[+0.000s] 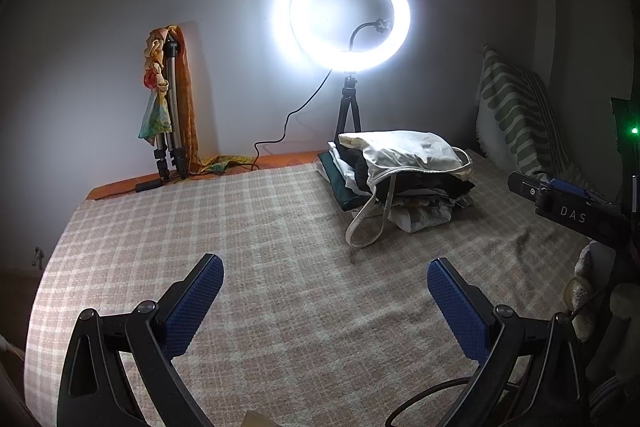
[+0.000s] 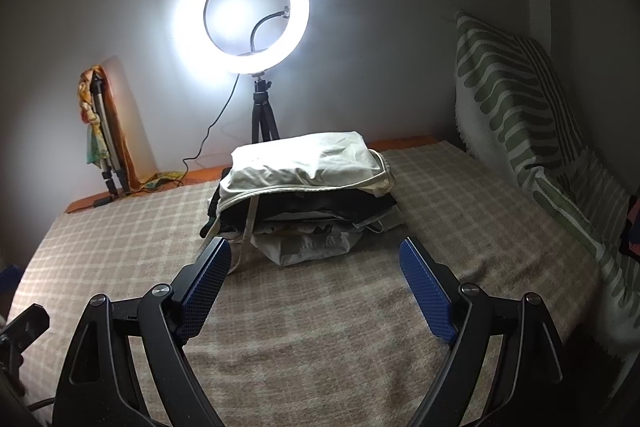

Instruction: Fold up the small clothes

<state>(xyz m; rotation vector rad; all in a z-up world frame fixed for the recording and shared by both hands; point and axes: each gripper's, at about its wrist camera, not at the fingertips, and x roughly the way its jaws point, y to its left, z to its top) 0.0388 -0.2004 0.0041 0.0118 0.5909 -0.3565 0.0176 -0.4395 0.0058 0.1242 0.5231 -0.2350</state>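
Note:
A stack of folded small clothes lies on the checked bedspread, with a cream garment with loose straps on top. It also shows in the right wrist view, directly ahead. My left gripper is open and empty above the bedspread, left of and nearer than the stack. My right gripper is open and empty, its blue fingertips just short of the stack's near edge. The right gripper's body shows at the right edge of the left wrist view.
A lit ring light on a small tripod stands behind the stack against the wall, its cable trailing left. A folded tripod draped with coloured cloth leans at the back left. A green striped pillow lines the right side.

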